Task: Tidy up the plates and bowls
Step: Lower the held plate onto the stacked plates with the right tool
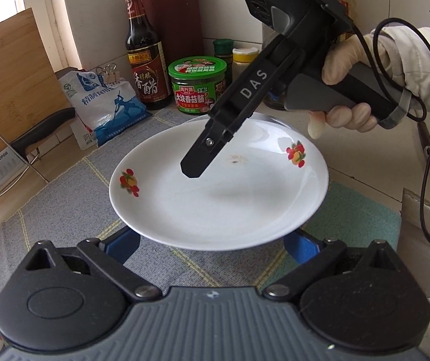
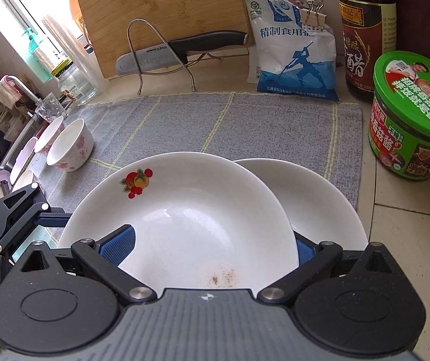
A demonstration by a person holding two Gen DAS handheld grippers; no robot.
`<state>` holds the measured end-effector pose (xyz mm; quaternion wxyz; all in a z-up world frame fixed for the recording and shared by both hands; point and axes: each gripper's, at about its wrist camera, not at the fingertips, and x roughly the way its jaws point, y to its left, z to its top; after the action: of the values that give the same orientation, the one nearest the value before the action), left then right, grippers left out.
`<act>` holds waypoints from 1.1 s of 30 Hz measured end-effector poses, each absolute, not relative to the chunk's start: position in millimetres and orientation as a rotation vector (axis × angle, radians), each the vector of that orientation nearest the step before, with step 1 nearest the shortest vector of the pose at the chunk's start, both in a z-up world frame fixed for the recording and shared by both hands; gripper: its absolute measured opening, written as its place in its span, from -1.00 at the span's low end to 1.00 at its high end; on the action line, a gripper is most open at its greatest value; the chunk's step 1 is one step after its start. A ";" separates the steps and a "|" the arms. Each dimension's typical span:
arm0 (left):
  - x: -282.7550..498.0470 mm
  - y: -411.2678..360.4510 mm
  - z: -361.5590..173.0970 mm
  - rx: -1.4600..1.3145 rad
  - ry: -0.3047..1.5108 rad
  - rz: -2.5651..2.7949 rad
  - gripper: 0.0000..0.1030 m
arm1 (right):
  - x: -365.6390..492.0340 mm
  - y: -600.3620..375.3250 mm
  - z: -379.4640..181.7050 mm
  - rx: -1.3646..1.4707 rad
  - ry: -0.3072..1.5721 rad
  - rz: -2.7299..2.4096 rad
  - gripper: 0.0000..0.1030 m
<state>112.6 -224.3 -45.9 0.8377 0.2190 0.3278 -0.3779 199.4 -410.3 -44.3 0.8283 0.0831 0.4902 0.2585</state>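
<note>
A white plate with red fruit prints [image 1: 215, 198] sits over a second white plate [image 2: 314, 198] on the grey mat. It also shows in the right wrist view [image 2: 185, 210]. My left gripper [image 1: 212, 249] is open, its blue pads either side of the plate's near rim and under it. My right gripper [image 2: 212, 251] hovers over the plate's centre with its jaws apart; in the left wrist view it [image 1: 192, 170] points down at the plate. Several small floral bowls [image 2: 70, 147] stand at the mat's left edge.
A green-lidded sauce jar [image 2: 410, 120], a vinegar bottle [image 2: 362, 30], a salt bag [image 2: 290, 48], a knife on a wire rack [image 2: 161, 54] and a bamboo cutting board [image 2: 161, 9] line the back. A sink edge [image 2: 16, 150] lies left.
</note>
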 end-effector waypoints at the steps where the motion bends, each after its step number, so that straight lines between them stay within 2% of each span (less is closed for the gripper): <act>1: 113.4 -225.4 -46.2 0.467 0.693 -0.800 0.96 | 199.3 -411.7 -44.8 0.180 1.039 0.548 1.00; 33: 136.3 -235.6 -59.2 0.514 0.688 -0.884 0.96 | 183.2 -447.6 -45.2 0.244 1.028 0.441 1.00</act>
<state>136.3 -235.6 -59.2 0.8162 0.2412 0.3225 -0.4144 183.2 -447.6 -45.2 0.8405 0.1154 0.4865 0.2087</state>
